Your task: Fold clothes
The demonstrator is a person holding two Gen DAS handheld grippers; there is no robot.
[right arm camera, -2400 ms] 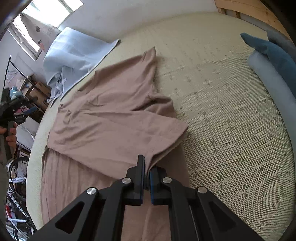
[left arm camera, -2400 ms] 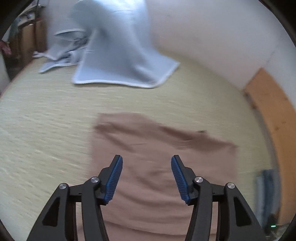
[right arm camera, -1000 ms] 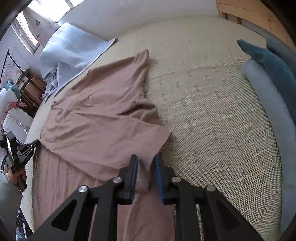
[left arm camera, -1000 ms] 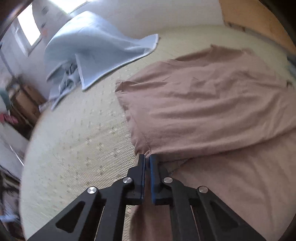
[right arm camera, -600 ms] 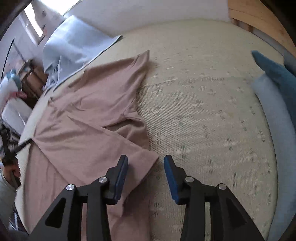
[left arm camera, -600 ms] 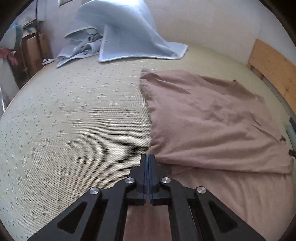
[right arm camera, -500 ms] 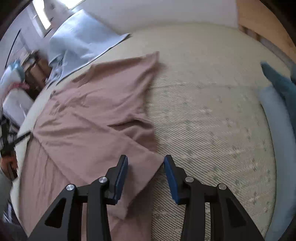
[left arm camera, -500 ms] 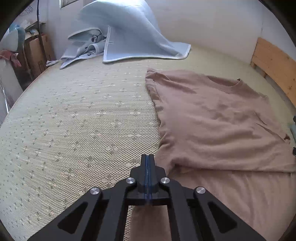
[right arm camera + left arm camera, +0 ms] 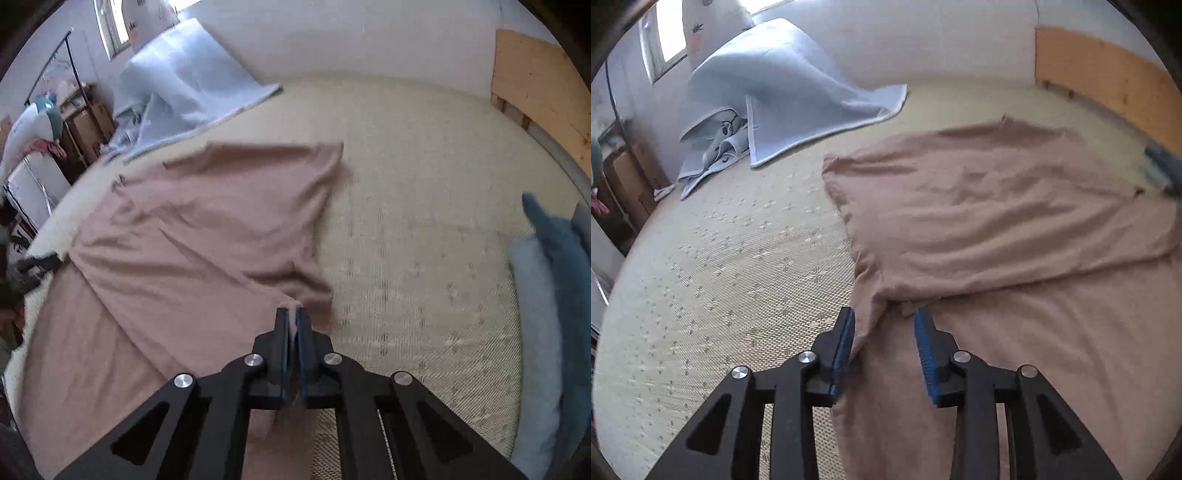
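The shirt (image 9: 1015, 221) is spread on the mat (image 9: 720, 266), its top folded over. The left gripper (image 9: 884, 325) is spread at one edge — the right gripper (image 9: 293, 319) is pinched on the other.

Setting: a bedroom in a home. Evidence follows. A woven bed mat (image 9: 738, 258) covers the sleeping surface and fills most of both views. A wooden headboard (image 9: 1108, 85) stands at 2 o'clock in the left wrist view. A light blue blanket (image 9: 790, 99) lies heaped at 11 o'clock against a white wall (image 9: 369, 40). A window (image 9: 666, 44) admits daylight at 10 o'clock. A clothes rack (image 9: 75, 74) and a cardboard box (image 9: 88, 125) stand at 10 o'clock in the right wrist view. Blue and pale pillows (image 9: 550, 280) lie at 3 o'clock.
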